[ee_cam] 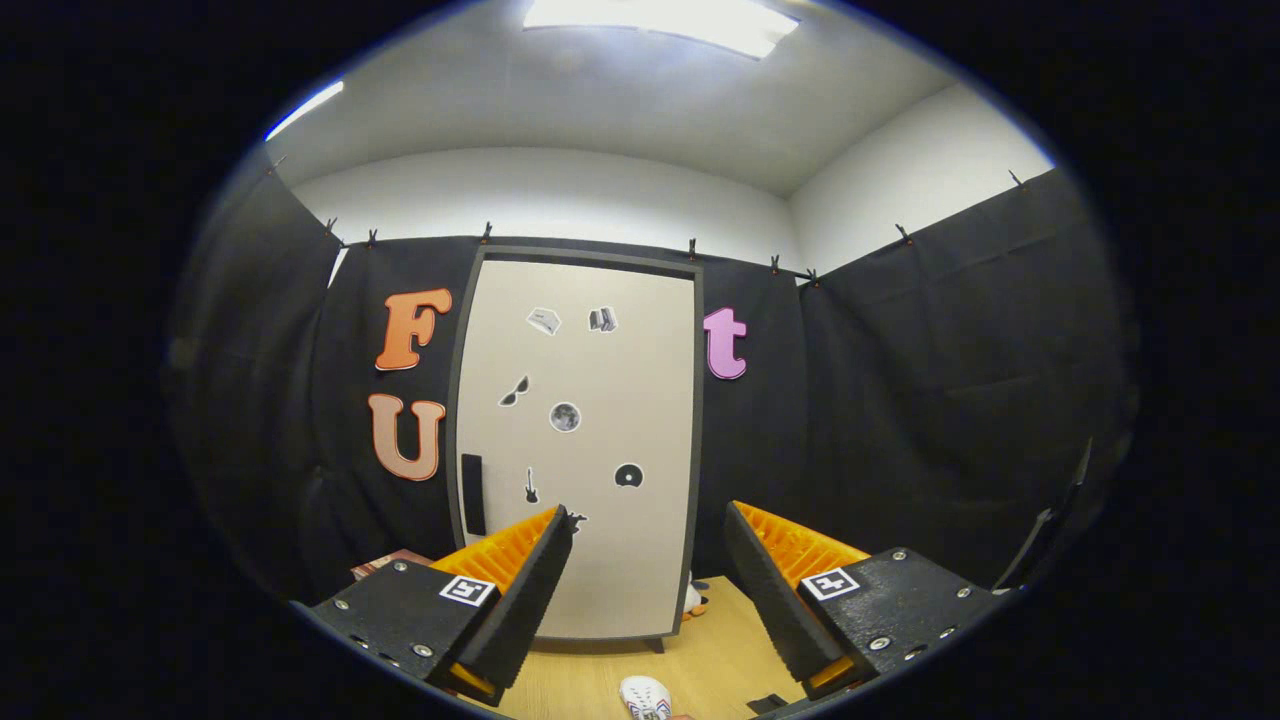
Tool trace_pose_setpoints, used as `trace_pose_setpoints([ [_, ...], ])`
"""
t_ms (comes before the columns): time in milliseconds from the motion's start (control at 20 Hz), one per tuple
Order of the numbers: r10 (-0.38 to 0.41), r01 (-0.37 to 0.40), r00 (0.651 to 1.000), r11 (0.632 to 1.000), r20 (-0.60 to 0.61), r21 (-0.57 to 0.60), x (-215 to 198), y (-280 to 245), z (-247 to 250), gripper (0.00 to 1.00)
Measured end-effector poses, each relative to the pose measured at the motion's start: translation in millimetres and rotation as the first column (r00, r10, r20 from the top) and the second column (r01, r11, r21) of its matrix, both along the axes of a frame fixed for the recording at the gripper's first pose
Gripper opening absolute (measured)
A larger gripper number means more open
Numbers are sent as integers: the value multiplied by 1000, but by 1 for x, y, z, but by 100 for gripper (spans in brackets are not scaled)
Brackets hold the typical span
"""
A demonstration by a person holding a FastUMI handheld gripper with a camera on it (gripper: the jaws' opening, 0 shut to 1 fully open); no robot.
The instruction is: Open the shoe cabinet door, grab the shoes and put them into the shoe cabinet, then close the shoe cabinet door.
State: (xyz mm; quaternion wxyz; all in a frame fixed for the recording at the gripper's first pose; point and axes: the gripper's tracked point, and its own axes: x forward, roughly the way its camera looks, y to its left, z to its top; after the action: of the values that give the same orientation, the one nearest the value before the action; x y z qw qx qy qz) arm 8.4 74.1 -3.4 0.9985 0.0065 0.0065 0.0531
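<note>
We hold the claw [648, 590] released, its two black fingers [530, 590] spread wide apart with nothing between them, their orange backs turned outward and a small square marker on each black base. Straight ahead, at twelve o'clock beyond the fingertips, the shoe cabinet [580, 440] stands upright on the wooden floor [720, 660]; its pale door [600, 380] sits flush inside a dark grey frame, so we judge it not yet opened. A dark vertical handle [473, 494] lies near the door's left edge, at about ten o'clock from the left fingertip, and small black and grey stickers [565, 416] are scattered over the door's face. The left fingertip overlaps the door's lower part in our view, though we cannot tell whether it touches; the right finger rises just beside the cabinet's right edge, against the black cloth wall [900, 400]. At six o'clock, low between the finger bases, the toe of a white shoe [645, 696] with coloured markings lies on the floor, close to us and well apart from the cabinet. At the foot of the cabinet's right side, about one o'clock from that shoe, a small white and orange thing [692, 600] peeps out, too hidden for us to identify. Above the cloth, white walls and a lit ceiling panel [660, 22] show.
</note>
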Motion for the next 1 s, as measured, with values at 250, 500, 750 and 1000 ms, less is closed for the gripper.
trace_pose_setpoints([
  [250, 88, -87, 996, 995, -21, 38, 25, 61, -8, 96],
  [500, 141, -140, 989, 990, -45, 15, 62, 127, -28, 96],
  [750, 170, -171, 982, 985, -83, -5, 107, 182, -58, 96],
  [1000, 170, -181, 976, 981, -133, -76, 154, 226, -102, 96],
])
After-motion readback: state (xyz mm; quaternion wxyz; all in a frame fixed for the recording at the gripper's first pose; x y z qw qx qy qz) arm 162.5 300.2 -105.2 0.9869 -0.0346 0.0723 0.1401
